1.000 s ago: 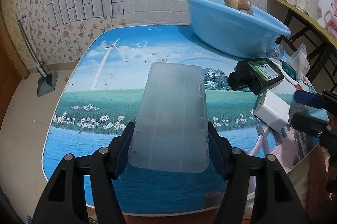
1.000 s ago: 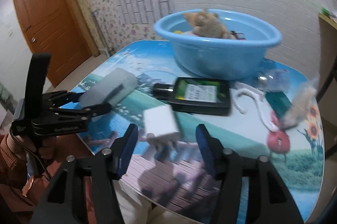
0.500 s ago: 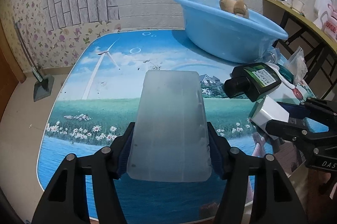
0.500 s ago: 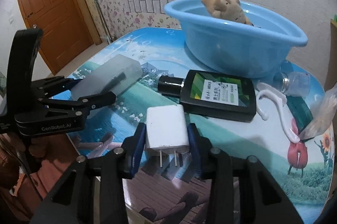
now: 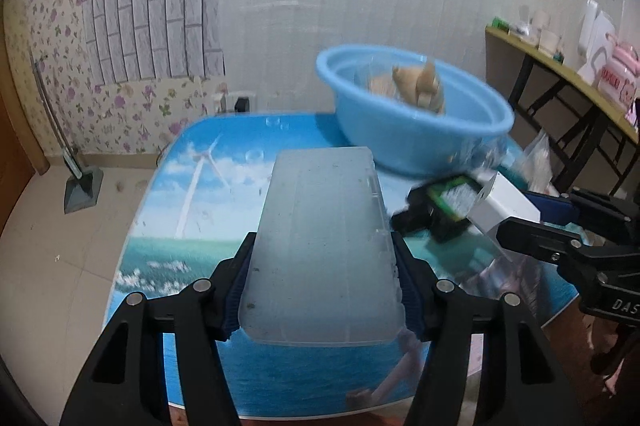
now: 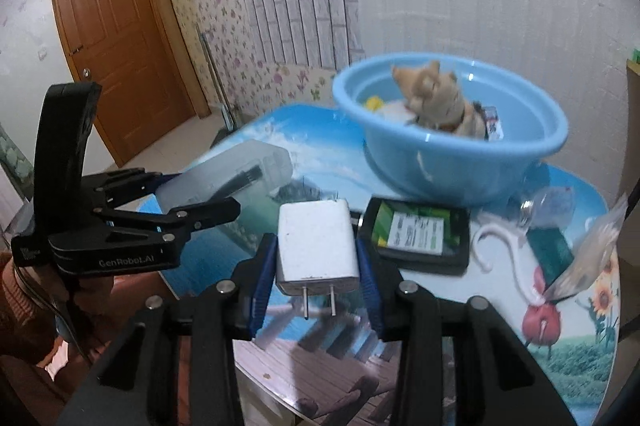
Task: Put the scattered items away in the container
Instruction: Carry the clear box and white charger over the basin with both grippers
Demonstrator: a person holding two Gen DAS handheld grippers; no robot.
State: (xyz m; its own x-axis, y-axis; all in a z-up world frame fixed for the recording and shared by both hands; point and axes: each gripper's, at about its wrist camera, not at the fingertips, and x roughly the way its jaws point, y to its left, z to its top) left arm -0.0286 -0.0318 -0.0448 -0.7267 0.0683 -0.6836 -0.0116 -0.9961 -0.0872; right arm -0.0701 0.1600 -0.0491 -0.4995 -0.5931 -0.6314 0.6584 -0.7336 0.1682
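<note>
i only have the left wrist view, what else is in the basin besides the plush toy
Observer: The right wrist view shows a yellow item and a small printed packet in the blue basin, beside the plush toy.
Operator: the white thing at my right edge, is it a plug
Observer: Yes, a white charger; two metal prongs point back toward the right gripper, which is shut on its sides.
Operator: what lies past the black bottle
Observer: A white hook rests on the table just right of the black bottle.
</note>
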